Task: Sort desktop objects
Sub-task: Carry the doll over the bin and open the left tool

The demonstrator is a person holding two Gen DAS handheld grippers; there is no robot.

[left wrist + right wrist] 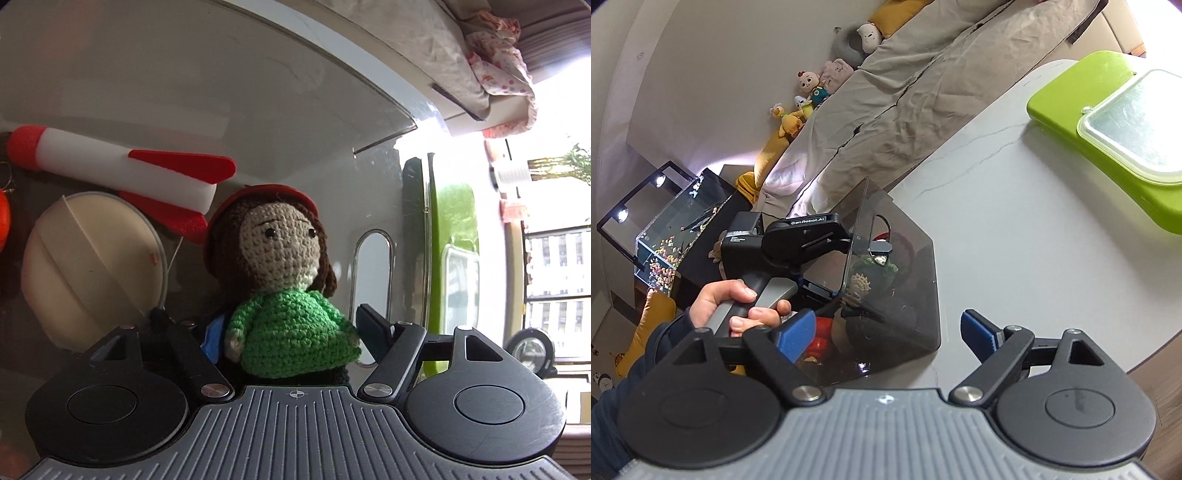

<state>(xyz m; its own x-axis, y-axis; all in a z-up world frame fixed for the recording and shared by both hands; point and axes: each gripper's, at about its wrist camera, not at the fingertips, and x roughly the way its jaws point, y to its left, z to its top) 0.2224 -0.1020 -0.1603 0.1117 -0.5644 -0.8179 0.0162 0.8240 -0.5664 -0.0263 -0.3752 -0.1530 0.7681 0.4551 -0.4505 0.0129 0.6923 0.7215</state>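
Your left gripper point(291, 332) is down inside the smoked clear bin point(905, 295), pointing steeply downward, with the crochet doll point(288, 295) between its fingers. The jaws stand apart; the right fingertip point(373, 332) shows a gap beside the doll's green sweater, and the left one is hidden behind the doll, so whether it touches cannot be told. The doll reads as released, sitting upright in the bin, red cap on, facing the camera. Behind it to the left lies the red and white foam rocket point(122, 170), slanted, its fins just beside the doll's cap. Below the rocket rests a cream round object point(92, 266), near the doll's shoulder. From the right wrist view, your left hand point(738, 306) wraps the grey handle with fingers curled, dark sleeve behind it, the tool reaching in over the bin's near wall. Your right gripper point(886, 336) hangs above the white marble-look table point(1015, 258), angled gently down, blue pads point(979, 332) spread wide with nothing between them. The bin sits at the table's left edge, partly behind the left pad. A lime green tray point(1082, 110) with a clear lidded container point(1137, 125) on it lies at the far right, well apart from the bin.
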